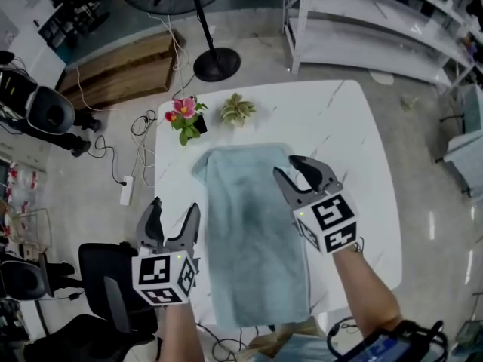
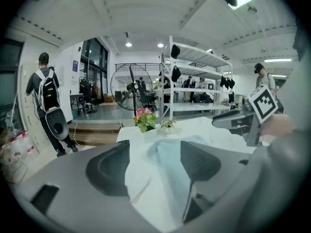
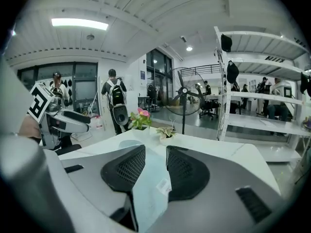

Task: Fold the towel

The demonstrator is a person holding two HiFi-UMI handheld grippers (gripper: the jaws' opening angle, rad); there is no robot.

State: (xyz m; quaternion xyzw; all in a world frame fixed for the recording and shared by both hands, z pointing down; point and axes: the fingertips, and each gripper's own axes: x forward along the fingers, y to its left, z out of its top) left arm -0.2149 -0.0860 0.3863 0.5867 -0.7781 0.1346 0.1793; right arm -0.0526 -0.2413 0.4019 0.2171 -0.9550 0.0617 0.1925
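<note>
A light blue towel point(image 1: 253, 232) lies lengthwise on the white table point(image 1: 339, 119), its near end at the front edge. My right gripper point(image 1: 285, 164) hovers over the towel's right edge. In the right gripper view its jaws point(image 3: 155, 149) stand apart, and the towel point(image 3: 148, 178) with a small white label point(image 3: 164, 186) shows in the gap; the pads do not press on it. My left gripper point(image 1: 175, 206) is open beside the towel's left edge, over the table's left rim. In the left gripper view it point(image 2: 155, 147) is empty, with the towel point(image 2: 170, 164) beyond it.
A pink-flowered plant point(image 1: 183, 115) and a small green plant point(image 1: 238, 110) stand at the table's far edge. A fan stand point(image 1: 215, 62) and white shelving point(image 1: 377, 21) lie beyond. A black chair point(image 1: 106, 277) is at the near left. A person with a backpack point(image 2: 46, 89) stands on the left.
</note>
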